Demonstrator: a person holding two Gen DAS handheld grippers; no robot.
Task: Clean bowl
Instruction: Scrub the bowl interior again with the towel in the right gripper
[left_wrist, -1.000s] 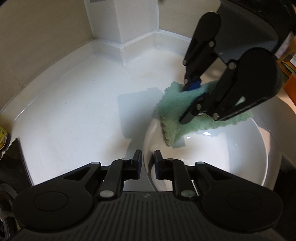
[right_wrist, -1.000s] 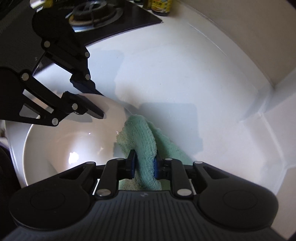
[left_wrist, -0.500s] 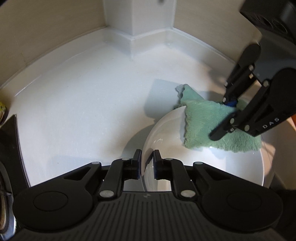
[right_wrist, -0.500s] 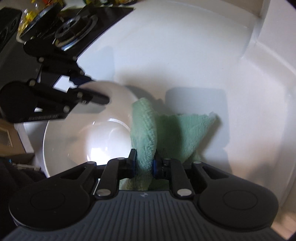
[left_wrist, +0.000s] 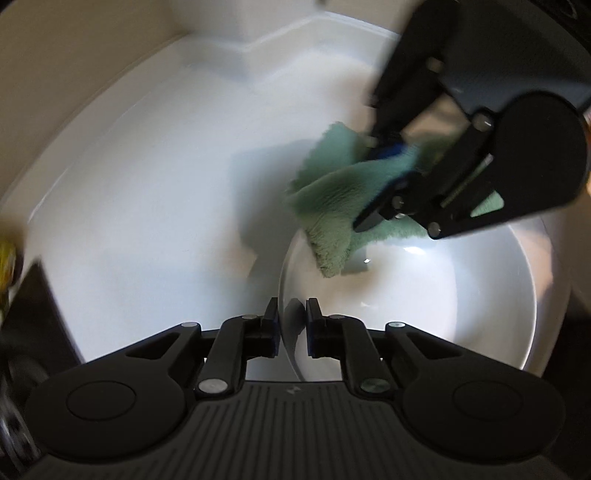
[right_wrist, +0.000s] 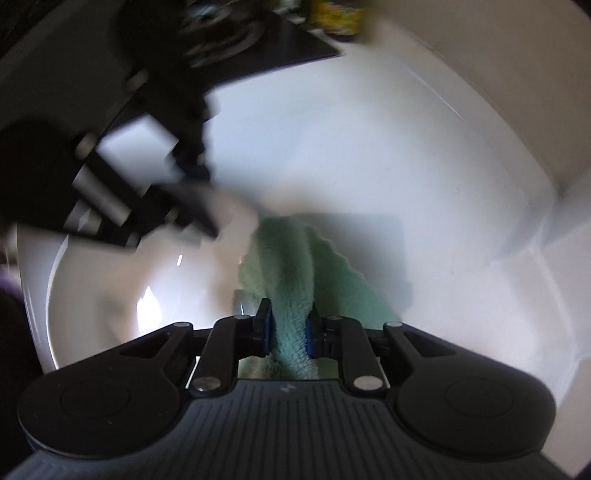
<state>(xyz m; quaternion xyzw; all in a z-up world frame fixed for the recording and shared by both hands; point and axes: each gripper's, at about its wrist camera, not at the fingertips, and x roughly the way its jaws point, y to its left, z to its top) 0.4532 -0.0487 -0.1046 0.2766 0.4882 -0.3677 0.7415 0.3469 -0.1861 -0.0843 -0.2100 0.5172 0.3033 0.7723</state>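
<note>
Presently, left tongs (left_wrist: 291, 325) are clenching the bowl (left_wrist: 461, 295) rim on the white desk (left_wrist: 147, 184); right tongs (right_wrist: 288, 332) are grasping the cloth (right_wrist: 291, 266), draped over the far rim. Risk: hard wiping could lever the thinly pinched rim loose.

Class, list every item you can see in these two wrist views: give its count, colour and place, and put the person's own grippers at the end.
Bowl: one, white, on the countertop, its rim between the left gripper's fingers.
Cloth: one, green, draped over the bowl's rim, pinched by the right gripper.
Countertop: one, white, under the bowl, running to the wall corner.
Stove top: one, black, far edge of the counter, blurred.
Yellow-labelled container: one, beside the stove, too blurred to identify.
Left gripper: one, black with blue pads, shut on the bowl's rim.
Right gripper: one, black with blue pads, shut on the cloth.
</note>
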